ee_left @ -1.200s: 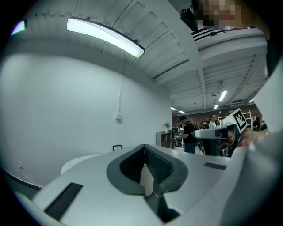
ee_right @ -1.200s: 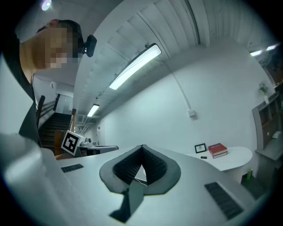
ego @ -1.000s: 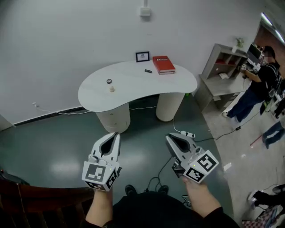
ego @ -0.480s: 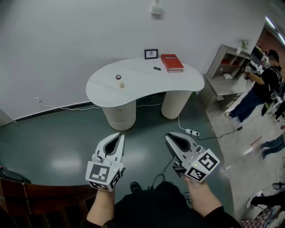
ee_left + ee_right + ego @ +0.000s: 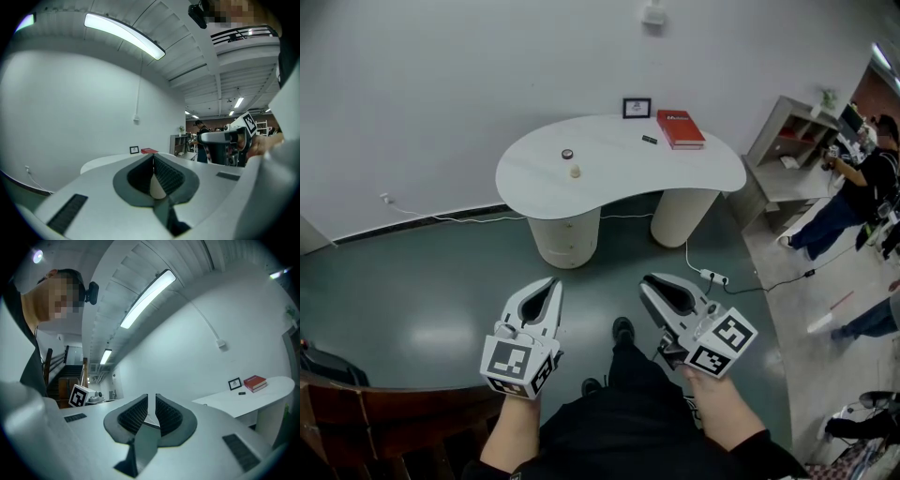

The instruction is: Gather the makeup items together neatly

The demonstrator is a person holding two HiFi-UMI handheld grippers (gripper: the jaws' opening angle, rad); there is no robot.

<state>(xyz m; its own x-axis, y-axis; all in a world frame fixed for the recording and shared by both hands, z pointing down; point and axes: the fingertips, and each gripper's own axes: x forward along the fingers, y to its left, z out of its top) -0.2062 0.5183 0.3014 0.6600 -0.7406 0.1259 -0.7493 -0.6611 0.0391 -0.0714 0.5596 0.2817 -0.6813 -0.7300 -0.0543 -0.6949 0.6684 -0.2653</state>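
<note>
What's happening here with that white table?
A person holds the left hand-held gripper and right hand-held gripper, both shut and empty, over the floor short of the white table. On it, a small jar and bottle sit apart from a small black item near a red book. Nothing is gathered yet.

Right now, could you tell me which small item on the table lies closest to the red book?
The small black item, alone left of the red book; the dark round one and the pale one sit together farther left.
</note>
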